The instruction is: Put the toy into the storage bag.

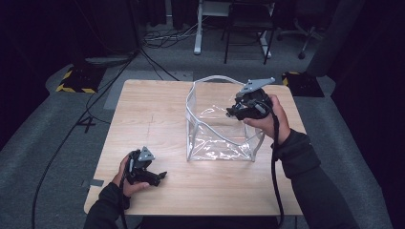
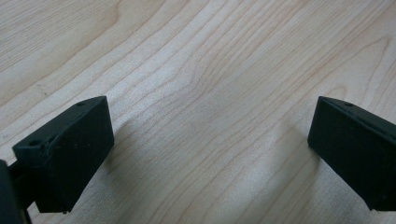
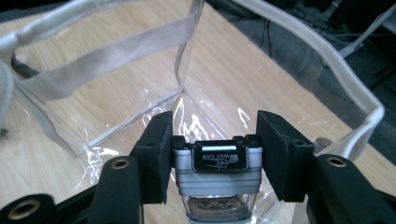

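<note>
Between the right gripper's (image 3: 212, 154) two black fingers (image 3: 156, 154) we see a small silver and black toy car (image 3: 217, 175), clamped across its width, with faint lettering on the end that faces us. The grip looks square and firm. We judge the car to be light, hard and smooth-sided (so it could slip if the squeeze eases), and its flat flanks, where it is held now, seem the best place to take it.

Just beyond the fingers stands a clear plastic bag (image 3: 140, 116) with grey fabric trim along its open mouth. In the high view the right gripper (image 1: 239, 112) hovers over the bag's (image 1: 210, 129) right side, above the opening. The bag looks thin and floppy; its walls sag and would likely buckle if nudged, so its trimmed rim is the safest hold.

The left gripper (image 2: 205, 149) has its fingers (image 2: 70, 154) spread wide with nothing between them, low over the bare wooden table (image 2: 196, 70). From above, it (image 1: 148, 174) sits near the table's (image 1: 153, 114) front left, well apart from the bag.
</note>
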`<control>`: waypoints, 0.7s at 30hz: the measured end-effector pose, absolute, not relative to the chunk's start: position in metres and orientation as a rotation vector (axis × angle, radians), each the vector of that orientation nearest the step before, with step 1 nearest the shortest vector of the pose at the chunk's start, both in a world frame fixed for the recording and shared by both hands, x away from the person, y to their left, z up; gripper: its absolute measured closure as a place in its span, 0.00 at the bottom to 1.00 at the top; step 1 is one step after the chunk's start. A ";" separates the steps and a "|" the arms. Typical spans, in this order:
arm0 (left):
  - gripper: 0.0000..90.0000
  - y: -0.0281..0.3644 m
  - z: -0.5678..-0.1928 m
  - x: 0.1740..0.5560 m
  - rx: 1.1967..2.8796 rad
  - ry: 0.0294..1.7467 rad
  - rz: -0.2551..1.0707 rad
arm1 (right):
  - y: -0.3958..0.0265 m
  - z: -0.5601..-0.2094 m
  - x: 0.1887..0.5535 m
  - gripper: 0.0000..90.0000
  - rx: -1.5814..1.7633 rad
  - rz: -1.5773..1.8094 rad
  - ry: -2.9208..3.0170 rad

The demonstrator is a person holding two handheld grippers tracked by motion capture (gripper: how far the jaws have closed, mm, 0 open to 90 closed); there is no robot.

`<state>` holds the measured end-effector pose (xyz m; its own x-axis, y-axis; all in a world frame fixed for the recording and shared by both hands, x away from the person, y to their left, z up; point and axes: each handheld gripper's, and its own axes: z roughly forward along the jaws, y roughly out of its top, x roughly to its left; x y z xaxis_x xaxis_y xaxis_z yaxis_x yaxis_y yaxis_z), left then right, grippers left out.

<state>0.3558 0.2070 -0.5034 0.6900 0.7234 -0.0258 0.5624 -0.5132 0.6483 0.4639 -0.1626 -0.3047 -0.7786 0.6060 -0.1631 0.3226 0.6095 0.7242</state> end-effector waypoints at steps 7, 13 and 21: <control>0.01 0.207 -0.504 0.356 2.255 0.981 0.333 | -0.161 -0.309 0.466 0.54 0.708 0.879 2.546; 0.01 0.208 -0.503 0.356 2.259 0.978 0.351 | -0.164 -0.316 0.467 0.54 0.728 0.830 2.583; 0.01 0.207 -0.503 0.356 2.261 0.977 0.335 | -0.169 -0.320 0.464 0.54 0.739 0.792 2.619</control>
